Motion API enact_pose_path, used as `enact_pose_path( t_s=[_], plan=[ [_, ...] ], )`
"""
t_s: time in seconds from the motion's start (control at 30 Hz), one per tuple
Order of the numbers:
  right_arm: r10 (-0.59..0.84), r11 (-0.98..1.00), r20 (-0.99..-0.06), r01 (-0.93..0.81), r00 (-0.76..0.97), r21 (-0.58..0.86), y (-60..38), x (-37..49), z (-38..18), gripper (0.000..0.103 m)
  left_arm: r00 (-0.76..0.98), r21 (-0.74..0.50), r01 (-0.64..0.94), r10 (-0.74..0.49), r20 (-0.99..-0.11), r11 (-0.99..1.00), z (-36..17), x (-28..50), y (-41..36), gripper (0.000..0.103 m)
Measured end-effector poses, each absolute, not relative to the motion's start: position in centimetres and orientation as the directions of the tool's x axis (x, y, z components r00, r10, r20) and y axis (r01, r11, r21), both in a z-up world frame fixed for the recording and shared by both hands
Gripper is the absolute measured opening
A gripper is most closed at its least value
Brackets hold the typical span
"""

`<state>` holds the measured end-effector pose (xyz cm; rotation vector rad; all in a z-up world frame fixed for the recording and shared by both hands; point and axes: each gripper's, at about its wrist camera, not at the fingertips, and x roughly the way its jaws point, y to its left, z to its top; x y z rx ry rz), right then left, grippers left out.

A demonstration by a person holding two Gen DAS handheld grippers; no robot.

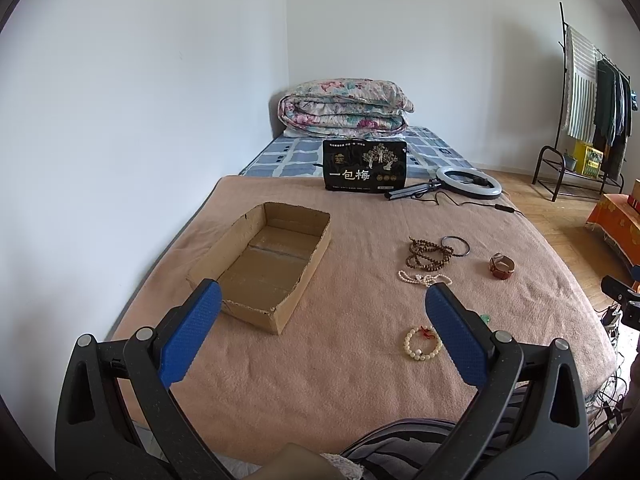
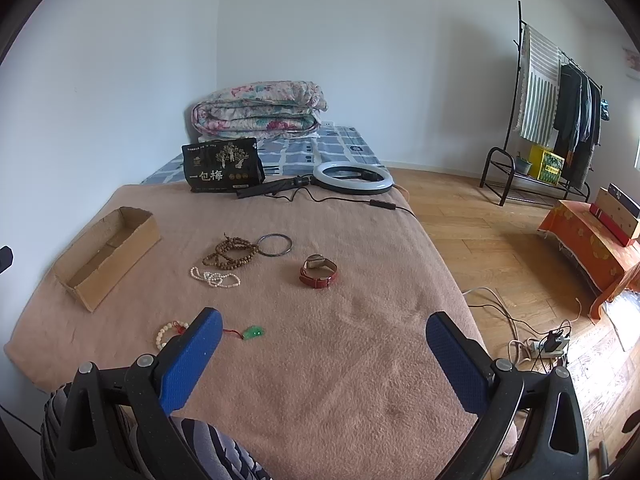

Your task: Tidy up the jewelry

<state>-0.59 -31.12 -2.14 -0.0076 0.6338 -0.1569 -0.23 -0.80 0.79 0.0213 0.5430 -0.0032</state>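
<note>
An open, empty cardboard box [image 1: 264, 264] [image 2: 108, 256] lies on the pink blanket at the left. Jewelry lies to its right: a brown bead necklace [image 1: 428, 254] [image 2: 232, 252], a dark bangle [image 1: 456, 246] [image 2: 275, 245], a white pearl strand [image 1: 424, 279] [image 2: 214, 278], a red-strapped watch [image 1: 502, 266] [image 2: 319, 272], a cream bead bracelet [image 1: 422, 344] [image 2: 170, 332] and a green pendant on red cord [image 2: 253, 333]. My left gripper [image 1: 322, 304] is open and empty, held above the blanket's near part. My right gripper [image 2: 324, 330] is open and empty, near the pendant.
A black printed bag [image 1: 365, 165] [image 2: 222, 165], a ring light with cable [image 1: 468, 182] [image 2: 352, 177] and a folded floral quilt [image 1: 344, 106] sit at the far end. The bed's right edge drops to a wooden floor [image 2: 500, 240] with cables, a clothes rack [image 2: 560, 100] and an orange-covered stand [image 2: 592, 240].
</note>
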Motion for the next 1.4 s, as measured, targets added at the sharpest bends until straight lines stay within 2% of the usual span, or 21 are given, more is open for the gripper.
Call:
enact_pose_path(
  t_s=[0.67, 1.17, 1.4],
  plan=[
    [-0.172, 0.984, -0.606, 0.168, 0.777, -0.064, -31.6, 0.7, -2.9, 0.103, 0.832, 0.008, 0.038, -0.027, -0.554, 0.999, -1.2, 1.7, -1.5, 0.103],
    [-0.188, 0.981, -0.609, 0.179, 0.771, -0.076, -32.5, 3.1, -3.5, 0.103, 0.811, 0.029, 0.091, -0.057, -0.583, 0.995, -1.9, 7.3, -2.7, 0.103],
    [-0.203, 0.979, -0.6, 0.172, 0.774, -0.109, -32.9, 5.5, -4.4, 0.103, 0.78, -0.005, 0.129, -0.105, -0.617, 0.992, -3.3, 11.3, -3.5, 0.103]
  ],
)
